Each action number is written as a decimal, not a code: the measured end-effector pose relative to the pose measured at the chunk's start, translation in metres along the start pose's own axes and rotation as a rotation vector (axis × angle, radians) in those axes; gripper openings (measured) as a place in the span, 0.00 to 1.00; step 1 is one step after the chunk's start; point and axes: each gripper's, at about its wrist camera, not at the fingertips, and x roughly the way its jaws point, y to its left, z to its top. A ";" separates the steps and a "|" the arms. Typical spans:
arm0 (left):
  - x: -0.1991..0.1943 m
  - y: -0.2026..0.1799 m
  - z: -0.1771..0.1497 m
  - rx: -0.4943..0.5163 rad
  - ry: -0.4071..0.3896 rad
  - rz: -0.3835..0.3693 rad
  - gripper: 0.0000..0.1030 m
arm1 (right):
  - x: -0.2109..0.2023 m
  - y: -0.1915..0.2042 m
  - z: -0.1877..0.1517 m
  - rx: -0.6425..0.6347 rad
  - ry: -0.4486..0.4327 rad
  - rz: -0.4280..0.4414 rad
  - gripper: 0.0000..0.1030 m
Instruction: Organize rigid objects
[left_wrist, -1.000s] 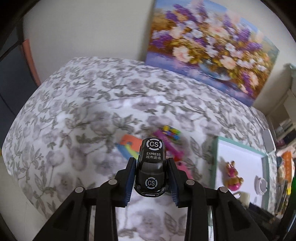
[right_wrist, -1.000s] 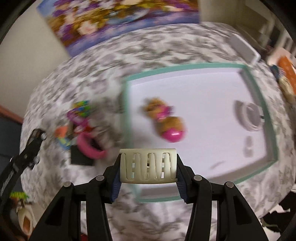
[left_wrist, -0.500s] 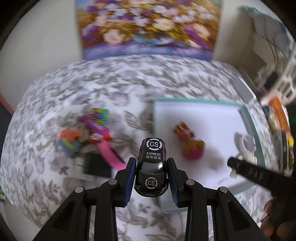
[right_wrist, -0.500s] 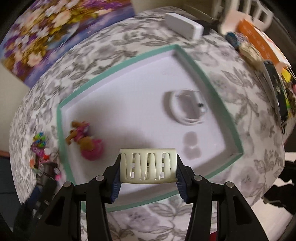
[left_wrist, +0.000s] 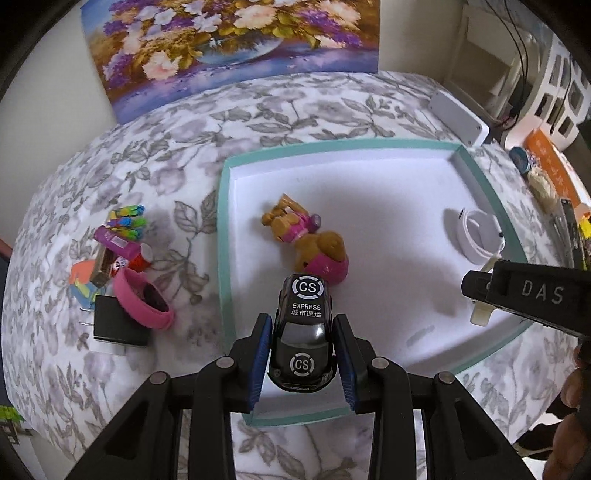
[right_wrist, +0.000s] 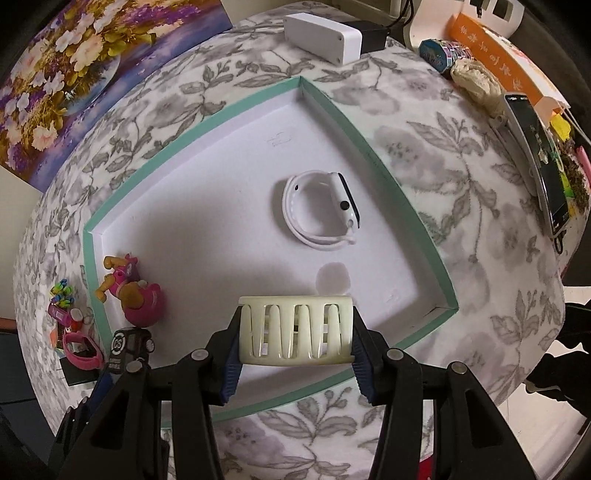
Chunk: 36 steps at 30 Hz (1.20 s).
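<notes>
While both claws hang loaded over the tray (left_wrist: 224, 236), the contents run left to right as follows.

Far left, on the flowered cloth (left_wrist: 258, 118): a loose heap well outside the tray, comprising a black charger block (left_wrist: 118, 323), a pink bangle (left_wrist: 142, 301), a purple tube (left_wrist: 118, 246) and coloured clips (left_wrist: 127, 221). None is yet sorted.

Left part of tray: a plush-coloured toy dog (left_wrist: 306, 240) in pink, lying on its side on the white floor.

Near left: the left gripper (left_wrist: 303, 363), narrowed on a black toy car (left_wrist: 303, 332), blue pads pressed to its flanks above the tray's near edge. Hard, glossy shell, probably light and slippery; the flat sides are the likely best purchase, wheels free to roll once set down.

Centre right: a white smartwatch (right_wrist: 321, 210), resting on its strap loop.

Near right: the right gripper (right_wrist: 295, 350), clamped on a cream slotted cuff (right_wrist: 295, 326) across its ends, above the tray's near right corner. Stiff but thin-ribbed by the look of it; hard squeezing might crack it.
</notes>
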 end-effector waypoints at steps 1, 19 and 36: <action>0.001 -0.001 0.000 0.004 0.002 0.005 0.35 | 0.000 0.000 0.000 0.000 0.001 0.000 0.51; 0.020 -0.003 -0.005 0.025 0.059 0.036 0.39 | 0.022 0.013 0.003 -0.043 0.051 -0.034 0.61; -0.008 0.039 0.010 -0.137 -0.016 0.003 0.87 | -0.018 0.016 0.008 -0.047 -0.097 0.028 0.81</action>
